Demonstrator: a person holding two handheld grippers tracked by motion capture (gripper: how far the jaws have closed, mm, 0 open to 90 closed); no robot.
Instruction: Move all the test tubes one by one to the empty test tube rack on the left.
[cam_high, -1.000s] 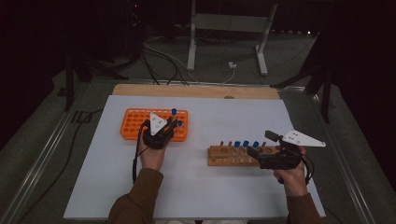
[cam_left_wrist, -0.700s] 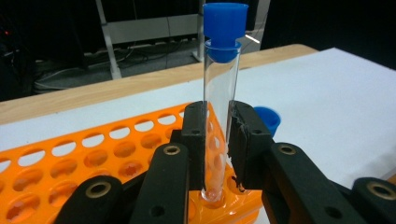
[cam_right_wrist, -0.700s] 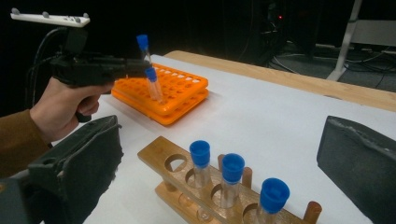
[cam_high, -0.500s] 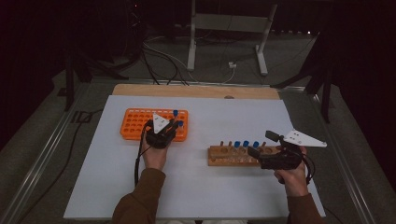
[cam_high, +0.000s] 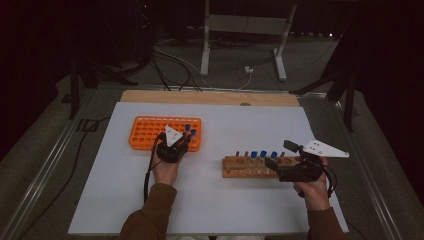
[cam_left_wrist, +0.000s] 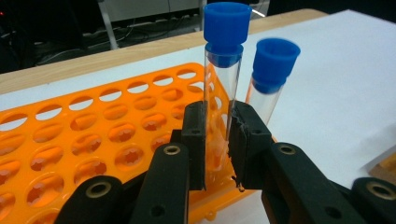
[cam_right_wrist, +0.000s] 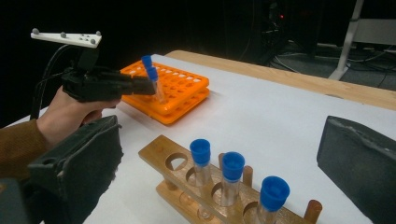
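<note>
Two blue-capped tubes upright in orange rack; nearer tube clamped by left gripper. Right gripper wide open, unloaded, at wooden rack.

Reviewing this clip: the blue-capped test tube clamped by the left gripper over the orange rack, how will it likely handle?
The test tube looks clear, thin-walled and empty, so probably light but fragile under a hard squeeze. Its smooth round wall between the left gripper fingers may slip or swivel. Tall and narrow, it would likely tip or roll if set down outside the orange rack.
</note>
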